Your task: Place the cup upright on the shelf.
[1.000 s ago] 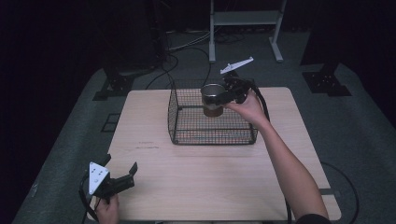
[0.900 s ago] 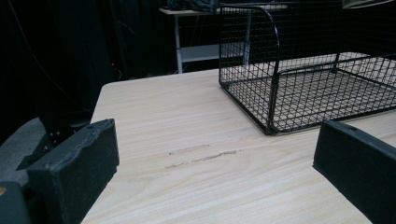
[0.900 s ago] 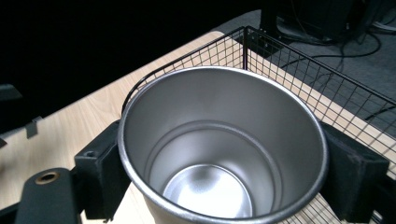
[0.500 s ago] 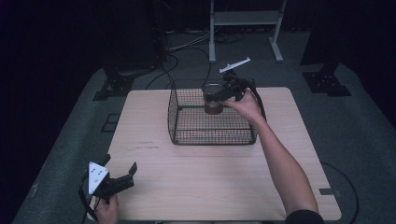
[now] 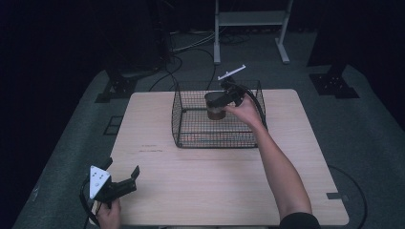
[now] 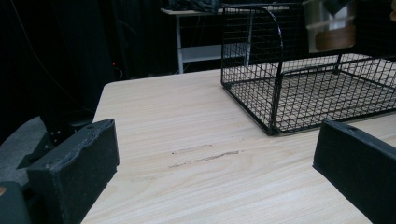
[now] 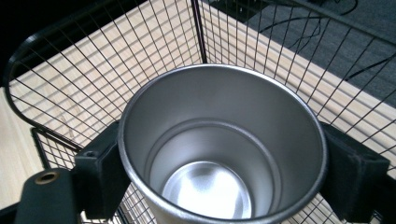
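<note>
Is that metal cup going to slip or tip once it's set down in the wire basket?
The metal cup looks smooth and polished, so it may slide in the right tongs' side grip. It is empty, so probably light. On the wire basket mesh floor it might rock or tip if released tilted.

The steel cup is shiny silver inside, with a brown band low on its outside. The wire basket is black mesh. The bench is pale wood grain, and both claws have black jaws.
</note>
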